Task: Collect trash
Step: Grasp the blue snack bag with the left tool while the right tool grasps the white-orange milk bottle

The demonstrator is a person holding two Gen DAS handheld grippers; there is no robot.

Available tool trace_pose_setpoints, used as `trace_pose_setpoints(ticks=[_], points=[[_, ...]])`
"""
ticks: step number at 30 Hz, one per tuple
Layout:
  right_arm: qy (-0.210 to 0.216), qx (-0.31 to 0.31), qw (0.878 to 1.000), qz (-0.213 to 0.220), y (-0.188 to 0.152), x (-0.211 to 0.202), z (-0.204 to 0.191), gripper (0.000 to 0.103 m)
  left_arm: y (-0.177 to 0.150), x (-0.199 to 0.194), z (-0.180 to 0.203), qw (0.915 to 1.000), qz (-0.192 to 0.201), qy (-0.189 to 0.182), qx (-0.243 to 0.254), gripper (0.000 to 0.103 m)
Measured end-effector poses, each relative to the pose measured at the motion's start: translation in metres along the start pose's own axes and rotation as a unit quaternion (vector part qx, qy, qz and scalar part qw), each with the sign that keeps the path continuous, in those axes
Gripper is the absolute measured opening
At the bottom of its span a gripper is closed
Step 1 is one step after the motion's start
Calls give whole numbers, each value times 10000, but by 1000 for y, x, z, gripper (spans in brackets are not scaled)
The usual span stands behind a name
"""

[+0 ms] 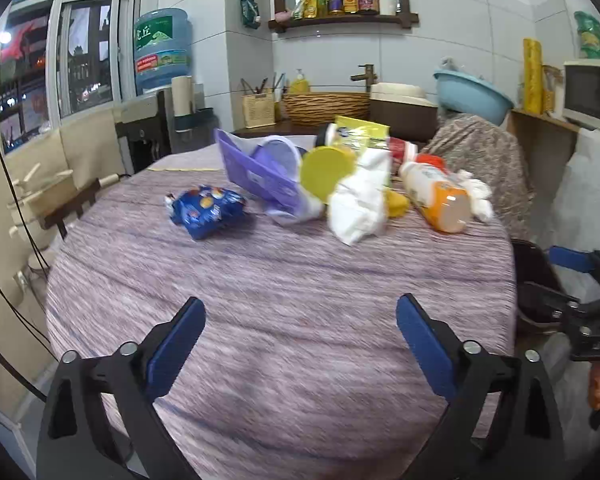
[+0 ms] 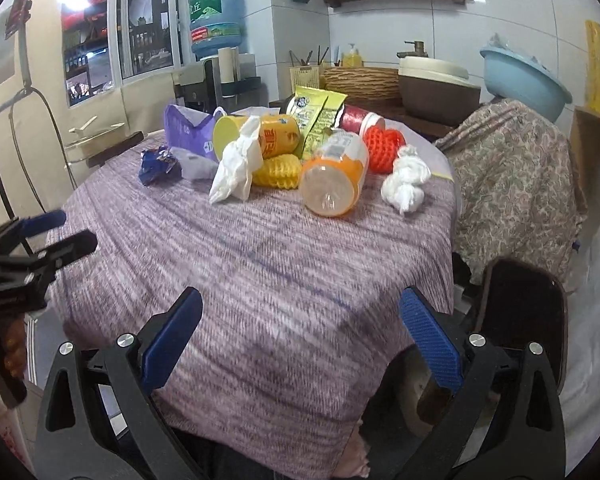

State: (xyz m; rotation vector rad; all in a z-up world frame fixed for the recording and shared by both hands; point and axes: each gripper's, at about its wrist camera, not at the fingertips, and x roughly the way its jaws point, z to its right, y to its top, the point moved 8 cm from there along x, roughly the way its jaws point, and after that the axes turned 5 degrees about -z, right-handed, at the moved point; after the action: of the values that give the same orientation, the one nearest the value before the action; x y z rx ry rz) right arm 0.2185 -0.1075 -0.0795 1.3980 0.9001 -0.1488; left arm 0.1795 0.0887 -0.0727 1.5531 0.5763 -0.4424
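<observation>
Tongs (image 1: 300,320) (image 2: 300,320) agape — empty, trash (image 2: 328,172) beyond

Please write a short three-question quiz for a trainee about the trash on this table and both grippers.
1. True or false: the left gripper is shut on the crumpled blue snack wrapper.
2. Which way does the fallen orange-and-white plastic bottle point its base? A) toward the right wrist camera B) toward the window
3. Fill in: the right gripper is ____ and holds nothing.

Key: 1 false, since it hovers open over the purple striped tablecloth; 2 A; 3 open.
</observation>
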Motion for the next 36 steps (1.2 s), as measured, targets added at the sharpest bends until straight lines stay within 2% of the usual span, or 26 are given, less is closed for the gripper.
trace_pose_setpoints(ticks=[6, 8, 11, 14, 17, 19, 21, 23, 25, 29, 33, 36], points=[[181, 13, 9998, 44, 23, 9, 0, 98, 42, 47, -42, 9993, -258, 236, 153, 82], [259, 94, 9996, 48, 29, 12, 2, 98, 50, 64, -50, 9983, -459, 265, 230, 73], [325, 168, 9993, 42, 34, 14, 3, 98, 60, 90, -60, 9968, -671, 325, 275, 66], [295, 128, 9995, 27, 35, 17, 2, 98, 66, 107, -64, 9956, -844, 312, 275, 64], [267, 57, 9996, -16, 35, 20, 0, 98, 69, 120, -61, 9923, -952, 541, 581, 63], [247, 35, 9997, -47, 36, 23, 1, 98, 70, 127, -61, 9914, -1051, 535, 559, 60], [272, 68, 9996, -66, 39, 26, 2, 98, 70, 133, -64, 9908, -1140, 522, 506, 56], [336, 111, 9993, -106, 41, 28, 3, 98, 70, 139, -70, 9895, -1188, 664, 488, 46], [434, 135, 9988, -183, 45, 33, 2, 98, 69, 142, -74, 9897, -1244, 614, 357, 42], [570, 121, 9976, -363, 53, 44, -3, 98, 69, 139, -77, 9907, -1177, 633, 259, 32], [641, 135, 9970, -401, 72, 53, -5, 97, 70, 131, -77, 9921, -1070, 630, 200, 29], [658, 201, 9967, -440, 94, 63, -2, 89, 68, 126, -78, 9929, -1020, 601, 101, 28]])
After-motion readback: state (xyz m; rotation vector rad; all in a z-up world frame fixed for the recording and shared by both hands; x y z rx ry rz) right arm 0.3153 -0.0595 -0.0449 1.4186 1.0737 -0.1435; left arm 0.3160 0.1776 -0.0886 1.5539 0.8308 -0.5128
